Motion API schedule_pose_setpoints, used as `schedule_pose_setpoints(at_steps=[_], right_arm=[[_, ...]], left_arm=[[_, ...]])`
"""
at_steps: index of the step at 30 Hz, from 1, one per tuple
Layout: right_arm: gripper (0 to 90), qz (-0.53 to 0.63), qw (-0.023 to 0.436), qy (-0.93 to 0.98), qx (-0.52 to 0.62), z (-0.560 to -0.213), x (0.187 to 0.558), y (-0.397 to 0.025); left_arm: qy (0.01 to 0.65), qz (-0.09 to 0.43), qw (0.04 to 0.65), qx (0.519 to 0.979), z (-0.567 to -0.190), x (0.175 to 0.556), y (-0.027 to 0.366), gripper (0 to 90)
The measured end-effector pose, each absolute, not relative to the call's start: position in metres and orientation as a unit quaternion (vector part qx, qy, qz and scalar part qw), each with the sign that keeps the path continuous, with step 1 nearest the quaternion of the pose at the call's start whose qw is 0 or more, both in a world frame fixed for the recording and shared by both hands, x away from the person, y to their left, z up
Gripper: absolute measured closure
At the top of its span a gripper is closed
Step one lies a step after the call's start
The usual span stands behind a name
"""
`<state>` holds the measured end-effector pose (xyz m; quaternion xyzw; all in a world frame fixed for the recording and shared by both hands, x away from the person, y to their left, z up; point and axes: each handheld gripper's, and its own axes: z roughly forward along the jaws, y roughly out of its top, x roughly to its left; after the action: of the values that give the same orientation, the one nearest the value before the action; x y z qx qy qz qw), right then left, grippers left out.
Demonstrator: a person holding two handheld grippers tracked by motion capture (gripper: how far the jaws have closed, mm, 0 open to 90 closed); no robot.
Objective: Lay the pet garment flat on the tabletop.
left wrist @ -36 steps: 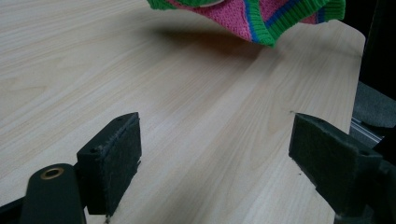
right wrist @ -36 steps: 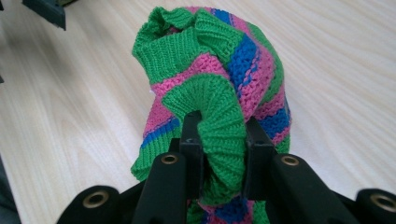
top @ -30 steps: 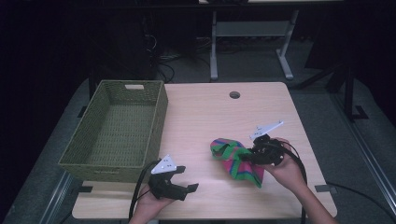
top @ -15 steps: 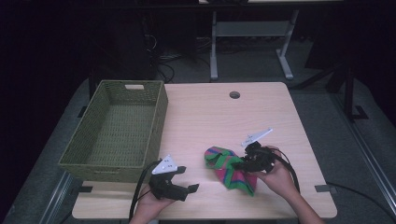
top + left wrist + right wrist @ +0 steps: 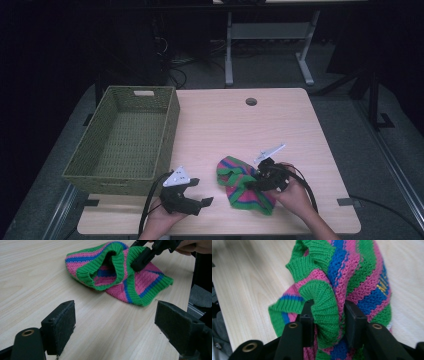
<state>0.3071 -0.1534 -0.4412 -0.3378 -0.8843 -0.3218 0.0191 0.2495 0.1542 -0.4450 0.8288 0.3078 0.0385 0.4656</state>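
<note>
Setting: lab or test room — dim.
Evidence: pale wooden table [image 5: 240,125] with cable hole [image 5: 251,101]; grey carpet floor [image 5: 345,120]; loose cables [image 5: 175,70]; metal stand [image 5: 265,45] behind.

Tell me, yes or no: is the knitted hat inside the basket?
No, the knitted hat lies on the table, beside the basket.
</note>
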Motion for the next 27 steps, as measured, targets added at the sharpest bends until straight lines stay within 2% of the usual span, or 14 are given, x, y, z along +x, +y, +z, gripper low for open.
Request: schedule_pose_setpoints(at_steps=[20, 27], right_arm=[[42.1, -0.347, 0.043, -0.876, -0.332, -0.432, 0.302, -0.168], [39.8, -0.363, 0.041, -0.869, -0.333, -0.421, 0.303, -0.178]], left_arm=[[0.309, 0.038, 0.467, 0.828, -0.445, 0.25, 0.154, 16.7], [0.31, 0.038, 0.467, 0.827, -0.445, 0.25, 0.155, 16.7]])
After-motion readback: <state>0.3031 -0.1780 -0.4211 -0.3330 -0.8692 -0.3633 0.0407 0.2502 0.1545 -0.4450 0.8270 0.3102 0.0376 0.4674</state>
